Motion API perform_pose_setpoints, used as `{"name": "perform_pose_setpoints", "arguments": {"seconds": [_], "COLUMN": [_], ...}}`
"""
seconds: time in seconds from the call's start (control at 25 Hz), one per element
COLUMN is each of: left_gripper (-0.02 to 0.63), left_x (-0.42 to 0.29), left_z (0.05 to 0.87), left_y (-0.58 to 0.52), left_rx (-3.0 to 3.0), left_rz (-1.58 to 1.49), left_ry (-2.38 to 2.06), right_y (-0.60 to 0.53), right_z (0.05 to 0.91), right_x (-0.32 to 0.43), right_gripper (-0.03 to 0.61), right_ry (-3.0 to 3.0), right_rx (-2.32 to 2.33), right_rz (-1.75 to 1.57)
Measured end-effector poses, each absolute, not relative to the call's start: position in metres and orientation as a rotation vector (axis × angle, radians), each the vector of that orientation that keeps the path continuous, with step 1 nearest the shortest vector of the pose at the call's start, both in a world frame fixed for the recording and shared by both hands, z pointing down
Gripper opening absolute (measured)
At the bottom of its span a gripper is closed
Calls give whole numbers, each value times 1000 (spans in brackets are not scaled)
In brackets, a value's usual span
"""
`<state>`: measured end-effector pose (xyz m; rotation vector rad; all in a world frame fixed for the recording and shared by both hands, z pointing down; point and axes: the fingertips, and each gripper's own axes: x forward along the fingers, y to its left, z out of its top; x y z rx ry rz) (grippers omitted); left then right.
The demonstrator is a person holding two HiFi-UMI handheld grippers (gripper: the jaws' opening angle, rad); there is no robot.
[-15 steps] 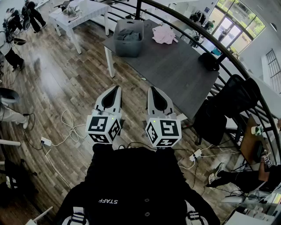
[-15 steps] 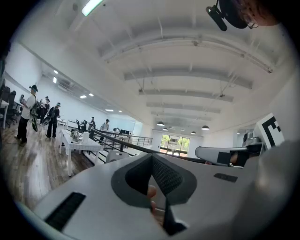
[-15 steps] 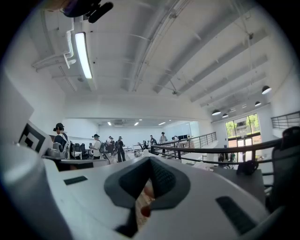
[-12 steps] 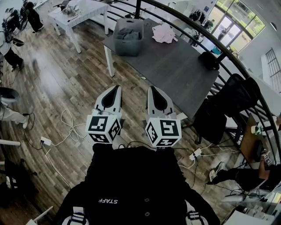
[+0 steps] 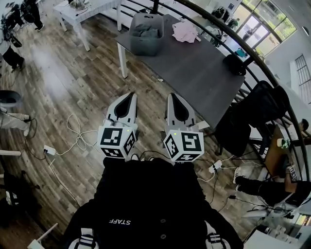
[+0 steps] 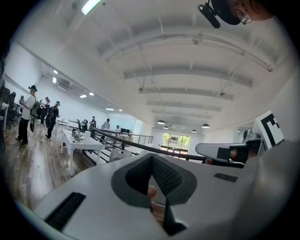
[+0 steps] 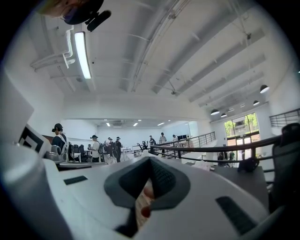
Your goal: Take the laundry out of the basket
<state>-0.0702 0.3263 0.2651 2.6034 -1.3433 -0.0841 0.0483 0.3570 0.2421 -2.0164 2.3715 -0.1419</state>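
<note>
A grey laundry basket (image 5: 146, 35) stands on the far left corner of a dark table (image 5: 194, 73), with grey laundry (image 5: 147, 29) bunched inside. A pink garment (image 5: 185, 31) lies on the table to its right. My left gripper (image 5: 131, 95) and right gripper (image 5: 171, 96) are held side by side over the wooden floor, well short of the table and pointing level toward it. Both are shut with nothing between the jaws. The left gripper view (image 6: 152, 157) and the right gripper view (image 7: 150, 159) show only closed jaws and the room beyond.
A black object (image 5: 235, 65) sits at the table's right end. A black chair (image 5: 250, 121) stands at the table's near right. Cables and power strips (image 5: 73, 141) trail across the floor. A white table (image 5: 82, 8) stands far left, a curved railing (image 5: 272, 82) on the right. People stand far left.
The table and basket sit slightly higher and further right in the head view. Both grippers stay shut, side by side, a touch further right.
</note>
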Motion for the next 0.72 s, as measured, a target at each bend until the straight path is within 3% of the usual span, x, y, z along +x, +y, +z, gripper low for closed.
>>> {"name": "perform_pose_setpoints", "arguments": {"seconds": [0.72], "left_gripper": [0], "left_x": [-129], "left_z": [311], "left_y": [312], "left_rx": [2540], "left_rz": [-2], "left_ry": [-1359], "right_y": [340], "right_z": [287], "right_x": [23], "right_gripper": [14], "right_ry": [2352], "right_rx": [-2071], "right_rz": [-265]}}
